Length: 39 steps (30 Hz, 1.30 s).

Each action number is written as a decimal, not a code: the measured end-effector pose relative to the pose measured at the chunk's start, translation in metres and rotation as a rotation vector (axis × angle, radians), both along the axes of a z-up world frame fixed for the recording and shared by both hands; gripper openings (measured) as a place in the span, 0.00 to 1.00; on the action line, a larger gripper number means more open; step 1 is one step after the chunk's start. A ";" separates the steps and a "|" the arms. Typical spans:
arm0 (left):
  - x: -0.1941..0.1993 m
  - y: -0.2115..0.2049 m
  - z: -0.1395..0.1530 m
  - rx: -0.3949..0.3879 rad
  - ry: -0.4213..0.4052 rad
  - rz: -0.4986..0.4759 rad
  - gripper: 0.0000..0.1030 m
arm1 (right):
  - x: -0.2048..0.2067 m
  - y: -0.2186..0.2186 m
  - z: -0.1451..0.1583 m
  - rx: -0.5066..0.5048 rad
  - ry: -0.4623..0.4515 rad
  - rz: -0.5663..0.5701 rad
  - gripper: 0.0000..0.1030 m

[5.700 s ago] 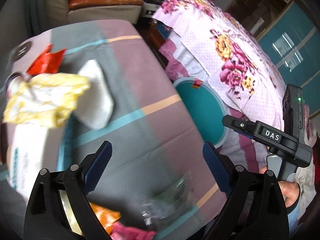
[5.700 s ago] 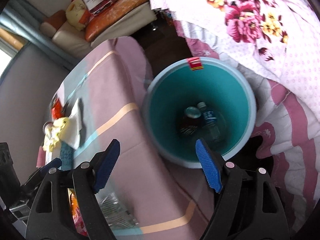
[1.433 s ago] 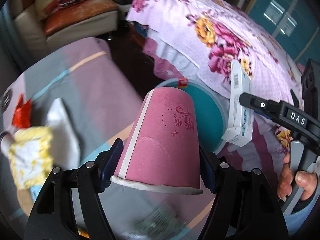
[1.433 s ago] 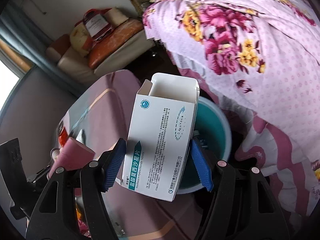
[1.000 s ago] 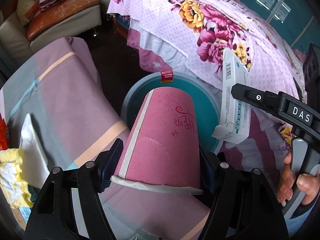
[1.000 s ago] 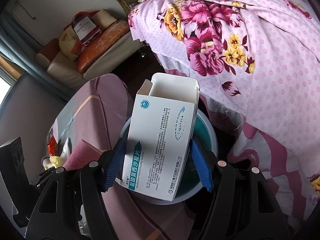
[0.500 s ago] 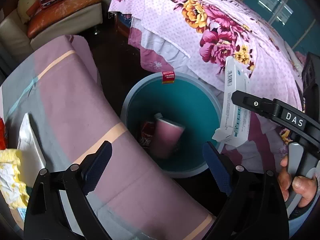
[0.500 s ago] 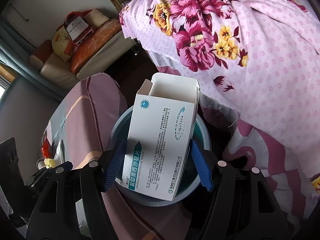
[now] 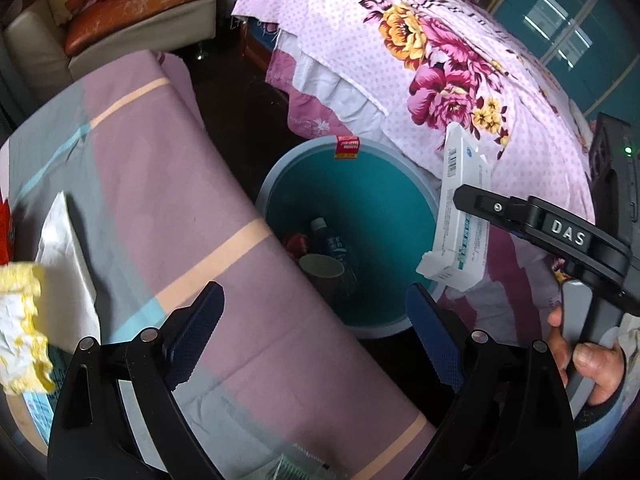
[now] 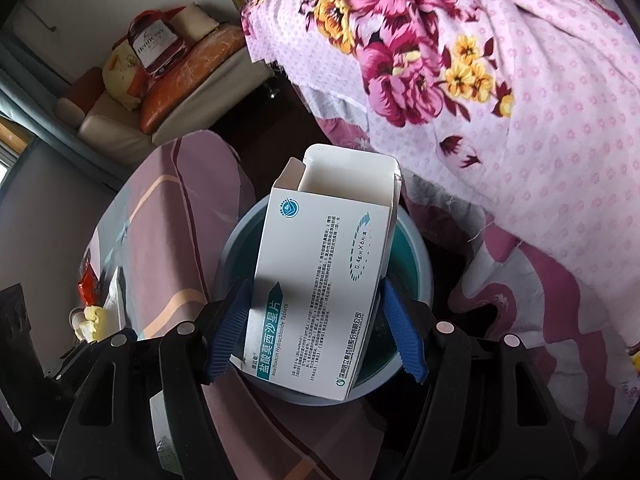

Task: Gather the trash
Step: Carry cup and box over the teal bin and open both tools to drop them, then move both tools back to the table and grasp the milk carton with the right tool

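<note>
Striped cloth covers the surface on the left, a flowered bed rises on the right, and a teal bin stands on the floor between them. Inside the bin lie a pink cup, a bottle and something red.

Left tool hangs over the edge of the surface with its jaws spread wide and nothing between them. Right tool grips a white medicine box by its two sides, open flap up, directly above the bin's mouth; in the left view the box sits over the bin's right rim.

Judged from this, the step in hand is dropping the box. Next, the right tool needs to spread its jaws while the box is well inside the rim, perhaps shifting a little toward the bin's centre first. Paper scraps and a red wrapper on the surface look like the left tool's next targets.
</note>
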<state>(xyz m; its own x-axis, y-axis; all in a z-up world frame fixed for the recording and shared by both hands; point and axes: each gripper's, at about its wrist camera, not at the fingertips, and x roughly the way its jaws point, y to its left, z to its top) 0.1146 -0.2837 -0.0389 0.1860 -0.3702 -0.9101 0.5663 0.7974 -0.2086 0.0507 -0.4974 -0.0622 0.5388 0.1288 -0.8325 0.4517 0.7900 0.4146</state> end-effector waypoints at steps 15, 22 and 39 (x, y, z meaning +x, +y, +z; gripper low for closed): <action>-0.011 0.043 0.002 -0.032 0.022 0.052 0.90 | 0.008 0.037 0.003 0.008 0.057 0.063 0.73; -0.014 0.071 0.007 -0.055 0.021 0.090 0.90 | 0.007 0.052 0.011 0.019 0.067 0.082 0.74; -0.029 0.135 0.019 -0.117 0.010 0.170 0.90 | 0.011 0.121 0.043 -0.032 0.069 0.198 0.77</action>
<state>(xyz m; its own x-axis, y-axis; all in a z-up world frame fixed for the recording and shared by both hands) 0.0860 -0.1490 -0.0196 0.2460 -0.4378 -0.8647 0.4227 0.8513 -0.3108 0.0619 -0.3764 -0.0189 0.4470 0.1996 -0.8720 0.3125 0.8785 0.3613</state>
